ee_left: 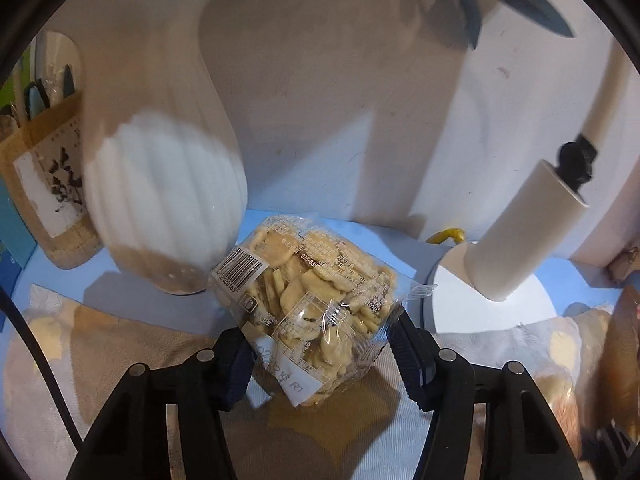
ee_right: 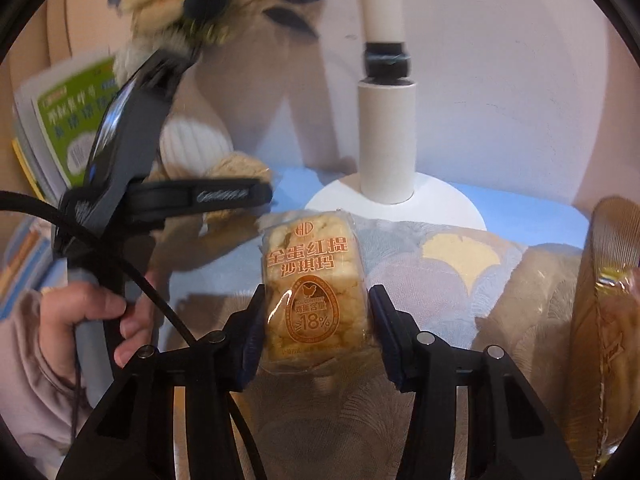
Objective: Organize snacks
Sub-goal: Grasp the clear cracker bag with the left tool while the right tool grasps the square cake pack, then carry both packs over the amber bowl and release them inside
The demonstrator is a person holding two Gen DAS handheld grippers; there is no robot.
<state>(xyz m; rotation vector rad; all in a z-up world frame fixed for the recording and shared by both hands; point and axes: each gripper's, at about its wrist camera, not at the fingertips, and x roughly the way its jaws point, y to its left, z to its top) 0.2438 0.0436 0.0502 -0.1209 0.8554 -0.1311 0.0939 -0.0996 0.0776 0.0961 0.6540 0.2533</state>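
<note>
Clear-wrapped cracker bag [ee_left: 308, 300] and cake [ee_right: 316, 292] sit clamped in our left gripper [ee_left: 320, 356] and right gripper [ee_right: 316, 332]; we squeeze gently

Blue tabletop [ee_left: 288, 224], white ribbed vase [ee_left: 168, 208], round lamp base [ee_right: 440, 196], patterned cloth [ee_right: 500, 264]

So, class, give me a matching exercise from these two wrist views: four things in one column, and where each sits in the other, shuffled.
Things:
1. clear bag of biscuits
2. orange-printed cake packet
3. white ribbed vase
4. white lamp base

Places:
A. between the right tongs
B. standing behind the cake packet
C. between the left tongs
D. standing left of the biscuit bag

Pairs: 1-C, 2-A, 3-D, 4-B
</note>
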